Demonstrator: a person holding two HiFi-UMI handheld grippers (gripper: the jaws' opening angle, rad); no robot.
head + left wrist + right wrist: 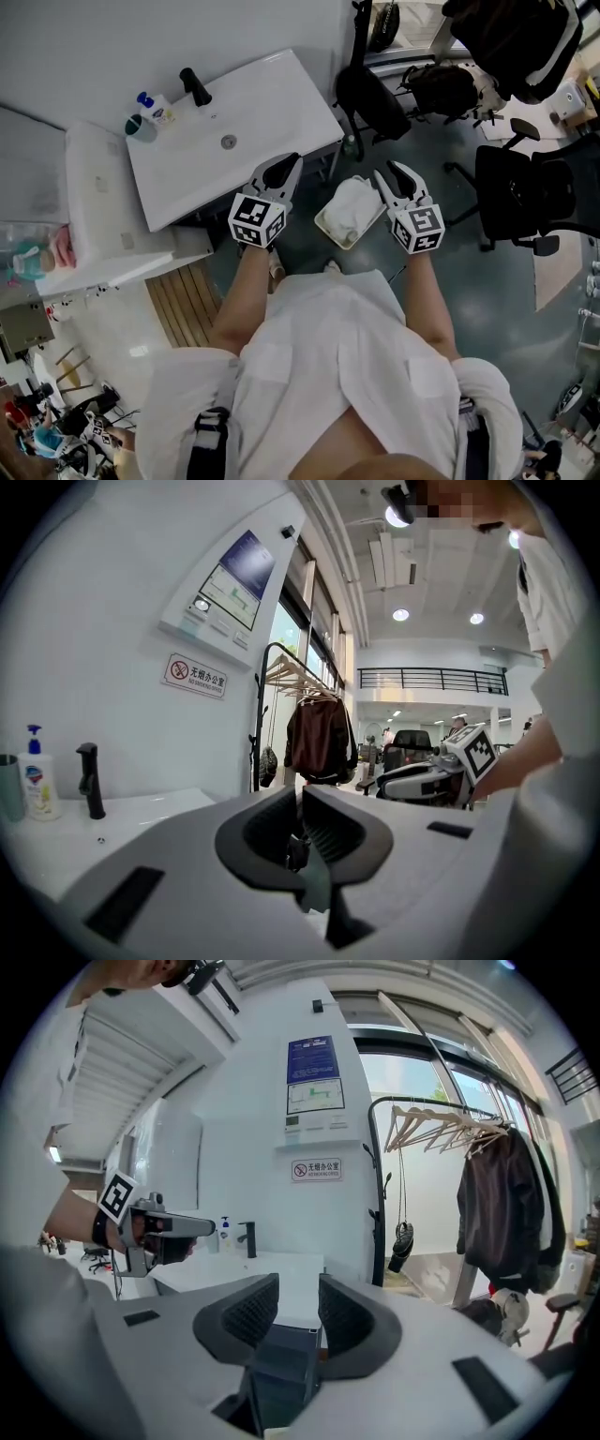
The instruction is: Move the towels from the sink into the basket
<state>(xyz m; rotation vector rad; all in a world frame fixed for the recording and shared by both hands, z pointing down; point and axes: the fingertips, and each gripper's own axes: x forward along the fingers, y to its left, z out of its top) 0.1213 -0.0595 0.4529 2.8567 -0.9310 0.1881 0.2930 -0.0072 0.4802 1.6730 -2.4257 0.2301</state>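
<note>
Left claw (284,167) clenched, right claw (392,174) parted, both empty. One basket (324,225) holding one towel heap (354,202); one sink (258,103).

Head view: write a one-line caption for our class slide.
Towels lie in the basket on the floor, sink empty, left gripper and right gripper held out.

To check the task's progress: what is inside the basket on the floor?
White towel cloth fills the basket. Its bottom is covered by the cloth, so how many towels lie there cannot be told.
</note>
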